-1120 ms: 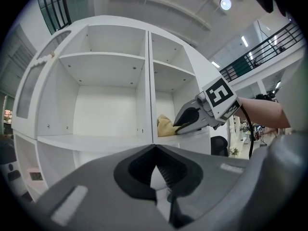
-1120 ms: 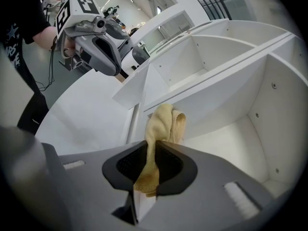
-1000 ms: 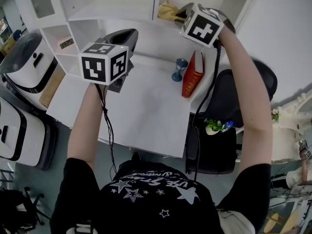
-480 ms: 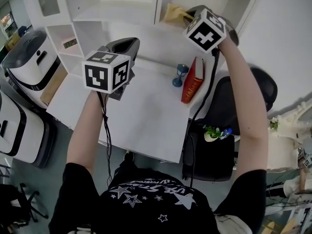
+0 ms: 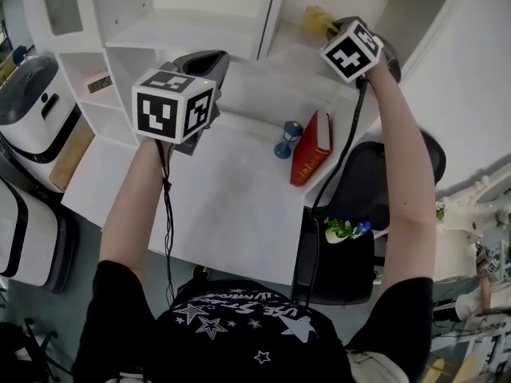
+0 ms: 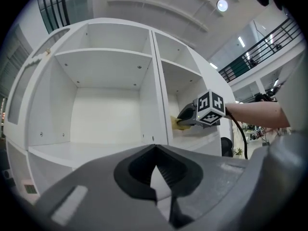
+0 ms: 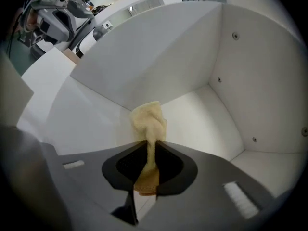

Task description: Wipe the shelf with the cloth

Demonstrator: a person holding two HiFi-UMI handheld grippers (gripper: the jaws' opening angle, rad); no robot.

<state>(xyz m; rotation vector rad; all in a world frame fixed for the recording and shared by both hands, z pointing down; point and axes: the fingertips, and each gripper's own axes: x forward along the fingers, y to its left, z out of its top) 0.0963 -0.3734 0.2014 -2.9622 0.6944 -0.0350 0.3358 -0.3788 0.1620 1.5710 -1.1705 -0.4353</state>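
Observation:
A white shelf unit (image 5: 200, 30) stands behind the desk. My right gripper (image 5: 334, 27) reaches into its right compartment (image 7: 207, 114), shut on a yellow cloth (image 7: 149, 121). The cloth (image 5: 318, 17) bunches out past the jaws against the compartment's floor, near the left wall. In the left gripper view the same cloth (image 6: 178, 124) shows ahead of the right gripper (image 6: 187, 118). My left gripper (image 5: 201, 61) hangs in front of the left compartment (image 6: 96, 150), above the desk; its jaws (image 6: 155, 163) meet with nothing between them.
On the white desk (image 5: 215, 198) stand a red book (image 5: 307, 146) and a blue hourglass (image 5: 283, 138). A black chair (image 5: 359, 198) sits to the right, with a small plant (image 5: 343, 230) near it. White machines (image 5: 28, 94) stand on the left.
My right gripper has pushed the cloth farther back and to the right inside the right compartment. The left gripper has stayed about where it was.

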